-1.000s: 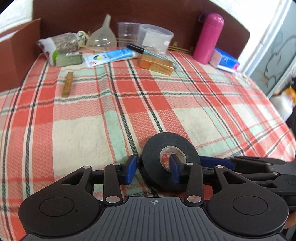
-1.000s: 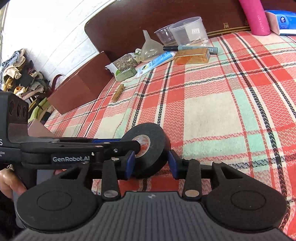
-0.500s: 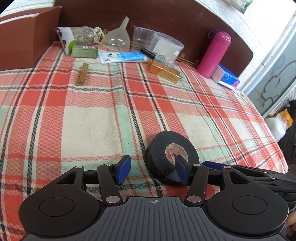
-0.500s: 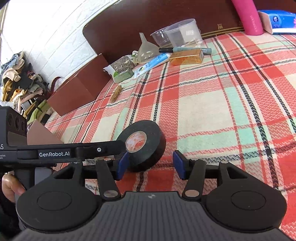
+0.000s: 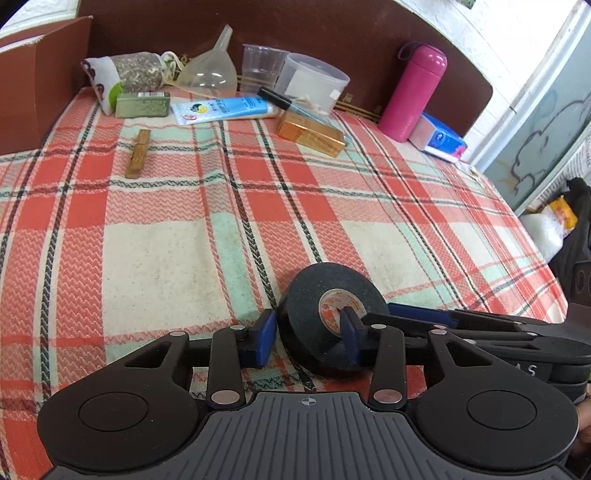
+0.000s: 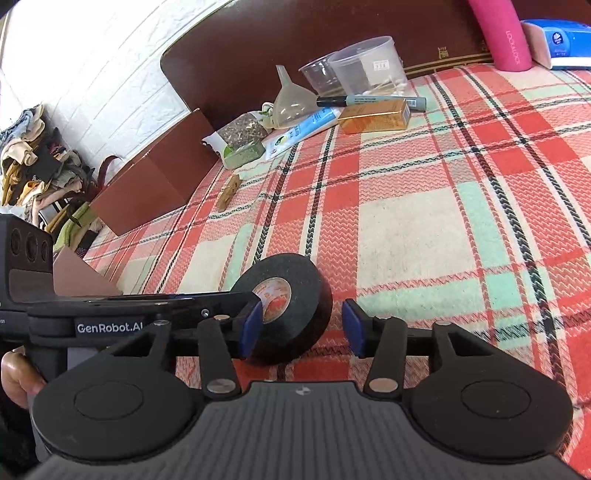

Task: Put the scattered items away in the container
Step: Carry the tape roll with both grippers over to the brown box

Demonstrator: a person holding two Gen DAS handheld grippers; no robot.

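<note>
Right tongs (image 6: 301,330) opened wider, black tape roll (image 5: 328,314) tilted more upright

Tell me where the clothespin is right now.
The clothespin lies alone on the plaid cloth, far left in the left wrist view, just in front of the green box and beside the brown carton.

Left wrist view: taken low over the bed, just behind the fingers (image 5: 266,338), faced toward the headboard (image 5: 295,22); the tape (image 5: 325,295) is seen close, straddled by the fingers.

Right wrist view: taken equally low and near, faced toward the headboard (image 6: 258,48), angled leftward; the box (image 6: 147,184) is seen far left of the fingers (image 6: 249,328).

Shared by both: tape (image 6: 291,280), blanket (image 5: 147,240), far clutter, bottle (image 5: 413,88).
</note>
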